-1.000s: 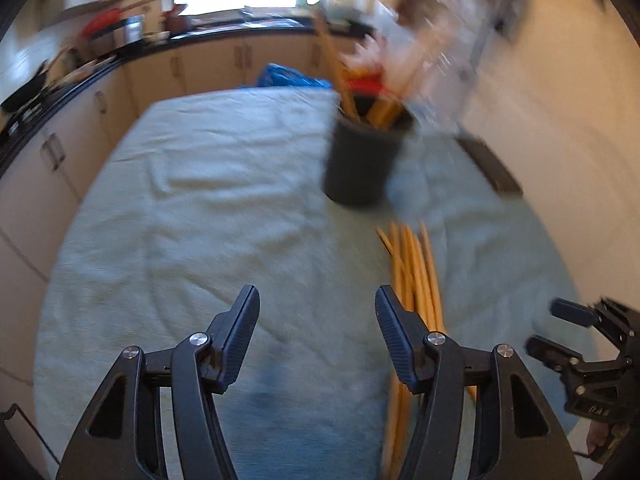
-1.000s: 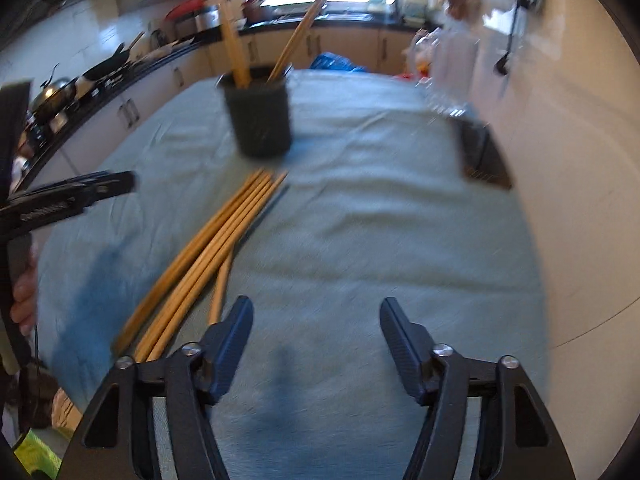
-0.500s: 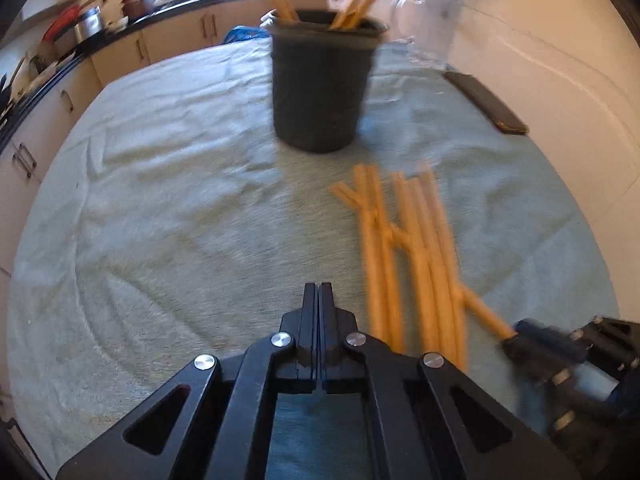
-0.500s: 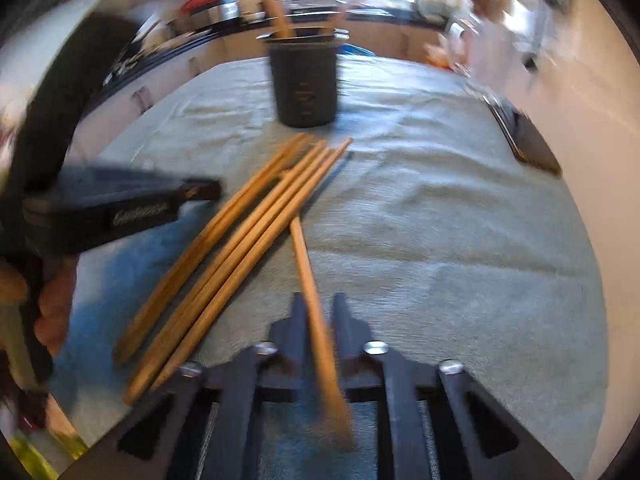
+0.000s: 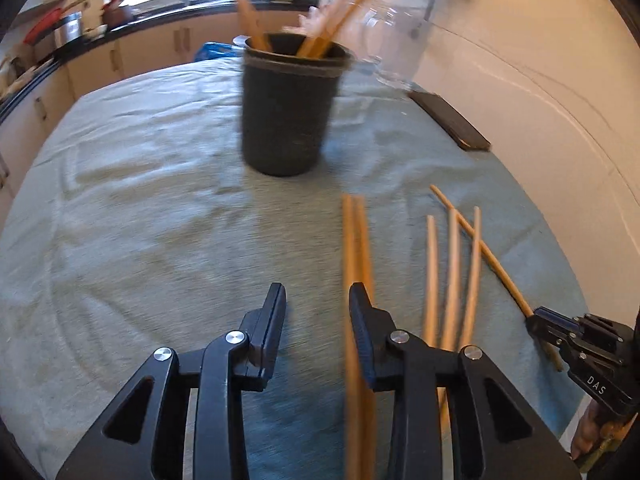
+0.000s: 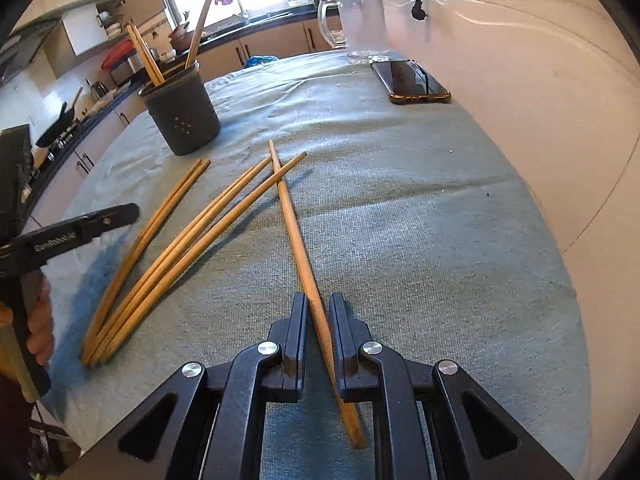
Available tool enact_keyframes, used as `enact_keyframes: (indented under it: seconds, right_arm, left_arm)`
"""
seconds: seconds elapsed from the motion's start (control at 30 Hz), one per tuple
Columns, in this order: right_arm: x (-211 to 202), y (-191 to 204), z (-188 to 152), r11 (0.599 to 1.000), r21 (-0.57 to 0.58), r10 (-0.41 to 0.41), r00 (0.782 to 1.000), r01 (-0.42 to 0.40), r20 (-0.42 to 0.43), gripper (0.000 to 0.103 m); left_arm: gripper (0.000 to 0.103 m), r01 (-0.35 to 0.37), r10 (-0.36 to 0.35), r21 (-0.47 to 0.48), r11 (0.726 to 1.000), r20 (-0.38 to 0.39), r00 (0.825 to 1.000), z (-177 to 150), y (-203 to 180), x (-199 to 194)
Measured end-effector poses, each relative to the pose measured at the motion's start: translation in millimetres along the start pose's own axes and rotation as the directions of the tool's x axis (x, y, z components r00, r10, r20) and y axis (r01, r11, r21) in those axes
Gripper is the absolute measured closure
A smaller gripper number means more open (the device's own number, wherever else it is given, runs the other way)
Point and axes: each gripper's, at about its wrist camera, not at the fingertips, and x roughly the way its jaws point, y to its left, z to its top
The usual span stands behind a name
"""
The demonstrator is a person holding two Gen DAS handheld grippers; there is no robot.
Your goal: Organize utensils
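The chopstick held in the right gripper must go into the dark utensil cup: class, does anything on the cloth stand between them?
Nothing upright does. The right gripper is shut on one chopstick, whose far end lies across two loose chopsticks. Between those and the cup there is only bare cloth. Lifted clear, the way looks open.

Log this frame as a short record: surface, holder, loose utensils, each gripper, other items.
surface: table under a teal cloth
holder: dark cup, upright, chopsticks inside
loose utensils: five wooden chopsticks lying on the cloth
right gripper: shut on a sixth chopstick, which crosses the pile's far ends
left gripper: opening, nothing between the jaws
other items: phone, clear jug
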Motion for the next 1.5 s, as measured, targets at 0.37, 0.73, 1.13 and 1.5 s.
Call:
enact_keyframes:
  seconds: [0.37, 0.73, 1.13, 1.5]
  right_arm:
    - [2, -2, 3, 1.0, -0.02, 0.019, 1.0, -0.02, -0.01, 0.092]
    - [-8, -7, -5, 0.999, 0.011, -0.036, 0.996, 0.037, -0.088, 0.084]
    - [37, 10, 58, 0.984, -0.17, -0.081, 0.984, 0.054, -0.161, 0.074]
    - [83, 25, 108, 0.971, -0.224, -0.118, 0.982, 0.083, -0.147, 0.079]
  left_arm:
    - [0.097, -0.112, 0.111, -0.027, 0.993, -0.043, 0.993, 12, 1, 12]
    - [0.084, -0.168, 0.152, -0.164, 0.972, -0.104, 0.983, -9, 43, -13]
    - [0.059, -0.219, 0.199, -0.137, 0.966, -0.148, 0.969, 24, 55, 9]
    - [0.044, -0.254, 0.245, -0.064, 0.965, -0.115, 0.963, 35, 36, 24]
